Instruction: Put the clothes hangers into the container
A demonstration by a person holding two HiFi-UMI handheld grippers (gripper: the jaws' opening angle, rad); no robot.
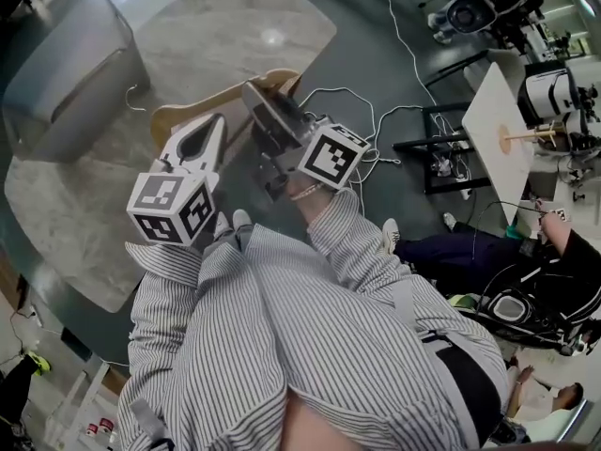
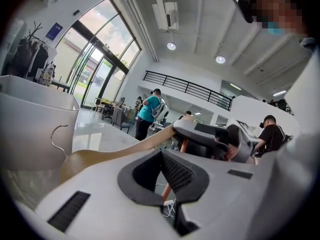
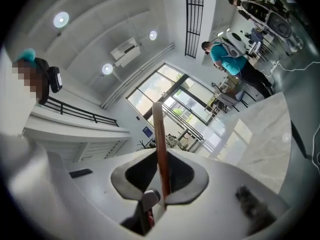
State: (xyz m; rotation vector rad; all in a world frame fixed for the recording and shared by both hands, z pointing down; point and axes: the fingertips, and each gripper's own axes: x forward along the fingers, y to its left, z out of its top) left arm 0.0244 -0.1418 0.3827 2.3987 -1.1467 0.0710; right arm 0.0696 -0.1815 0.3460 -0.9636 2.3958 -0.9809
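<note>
1. Jaws, right gripper (image 3: 161,184): closed to a narrow slit on the thin reddish-brown bar of 1 tan wooden clothes hanger (image 3: 160,144). The bar stands straight up out of the pads. I read this as the carrying grip, taken on the slimmest part so the pads can bite.
2. Jaws, left gripper (image 2: 167,174): drawn together or all but, with nothing between the pads that I can see. The hanger's broad shoulder crosses just beyond the tips; I cannot tell whether they touch it. My guess is a steadying role against swing.
3. Hanger, position: held in the air in front of the person's striped shirt (image 1: 282,327), with its metal hook (image 2: 51,137) on the container side. Not yet inside.
4. Pale grey rectangular plastic container (image 1: 84,92): on the grey marble tabletop (image 1: 235,26), to the left of both grippers and apart from the hanger. Its open top faces up, so I expect the hook end to go in first.
</note>
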